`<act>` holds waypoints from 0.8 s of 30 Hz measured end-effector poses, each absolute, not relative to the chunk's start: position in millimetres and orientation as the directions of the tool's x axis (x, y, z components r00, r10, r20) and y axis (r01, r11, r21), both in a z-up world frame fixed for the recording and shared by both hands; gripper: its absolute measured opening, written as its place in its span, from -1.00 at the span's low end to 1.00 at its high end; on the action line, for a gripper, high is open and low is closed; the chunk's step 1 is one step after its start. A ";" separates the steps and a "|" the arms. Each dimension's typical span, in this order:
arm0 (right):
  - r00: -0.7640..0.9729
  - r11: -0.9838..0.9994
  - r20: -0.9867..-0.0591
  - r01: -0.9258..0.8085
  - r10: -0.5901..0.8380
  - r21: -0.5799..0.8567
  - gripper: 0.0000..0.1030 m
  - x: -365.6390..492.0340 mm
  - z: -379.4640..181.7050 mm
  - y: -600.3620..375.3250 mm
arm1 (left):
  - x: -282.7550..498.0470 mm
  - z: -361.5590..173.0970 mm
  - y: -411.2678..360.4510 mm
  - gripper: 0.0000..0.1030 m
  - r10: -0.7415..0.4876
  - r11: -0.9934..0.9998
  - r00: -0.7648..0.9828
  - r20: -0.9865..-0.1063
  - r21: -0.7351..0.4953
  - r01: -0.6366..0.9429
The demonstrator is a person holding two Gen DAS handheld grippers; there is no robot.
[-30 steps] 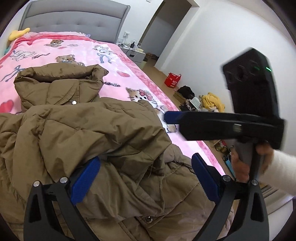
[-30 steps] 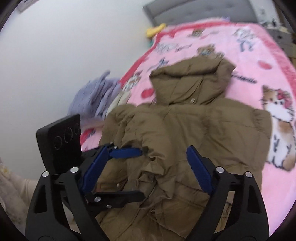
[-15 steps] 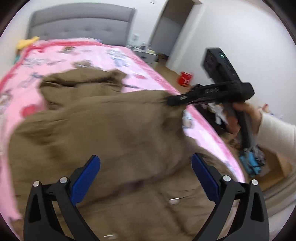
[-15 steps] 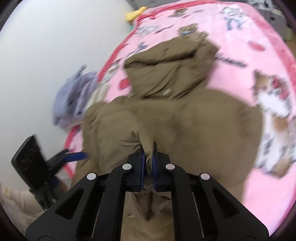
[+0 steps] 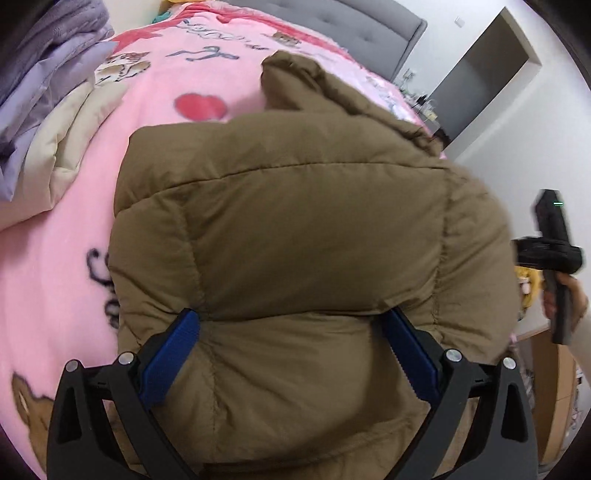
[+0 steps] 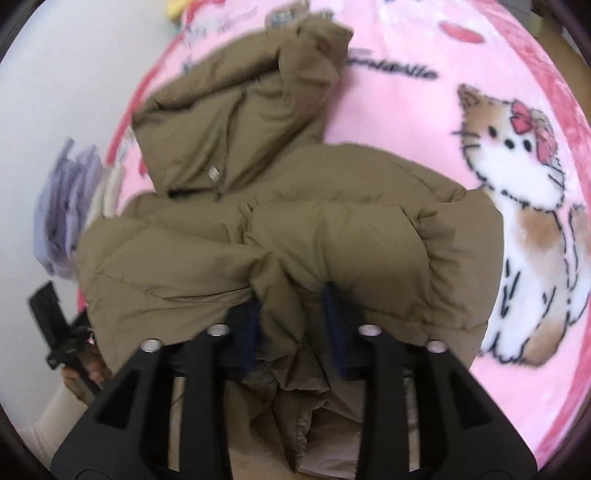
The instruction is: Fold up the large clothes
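Note:
A brown puffer jacket lies doubled over on the pink cartoon blanket, its hood pointing toward the headboard. My left gripper is open, its blue pads set wide on the jacket's near edge with padded fabric bulging between them. My right gripper sits at the jacket's near edge. Its jaws are opening, and a loose fold of the jacket stands between the blurred blue pads. Each gripper shows in the other's view, held by a hand: the right gripper and the left gripper.
Folded lavender and beige bedding lies along the blanket's left side. A grey headboard stands at the far end, with a doorway beyond it. The blanket's cat print lies right of the jacket. Yellow clutter sits on the floor.
The rumpled jacket has been pulled over into a smooth doubled shape. The right gripper shut on a fold and has since parted. Both grippers dropped closer to the jacket.

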State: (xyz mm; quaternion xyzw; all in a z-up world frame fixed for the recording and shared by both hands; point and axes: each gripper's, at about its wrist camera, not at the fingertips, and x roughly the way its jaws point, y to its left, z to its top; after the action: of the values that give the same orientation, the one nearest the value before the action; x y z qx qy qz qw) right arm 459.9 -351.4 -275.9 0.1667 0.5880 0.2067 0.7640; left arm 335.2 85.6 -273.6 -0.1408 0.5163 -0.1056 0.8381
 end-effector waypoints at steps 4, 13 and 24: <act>0.401 0.845 -0.744 -0.250 0.535 0.473 0.39 410.7 -228.2 -363.3 | 332.2 -268.7 89.2 0.90 -0.313 0.940 0.452 -0.835 -0.342 0.021; 0.284 0.759 -0.704 -0.251 0.651 0.601 0.29 395.2 -255.0 -336.4 | 326.1 -237.0 80.6 0.90 -0.289 0.949 0.500 -0.816 -0.314 0.037; 0.306 0.671 -0.619 -0.102 0.723 0.734 -0.87 418.2 -282.7 -346.8 | 393.7 -230.1 70.2 0.90 -0.318 0.945 0.493 -0.810 -0.310 0.102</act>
State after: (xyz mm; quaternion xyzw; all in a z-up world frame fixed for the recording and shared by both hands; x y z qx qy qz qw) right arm 418.2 -346.8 -282.7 0.2980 0.5212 0.2747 0.7511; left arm 393.7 70.2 -230.1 -0.1107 0.4883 -0.1227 0.8569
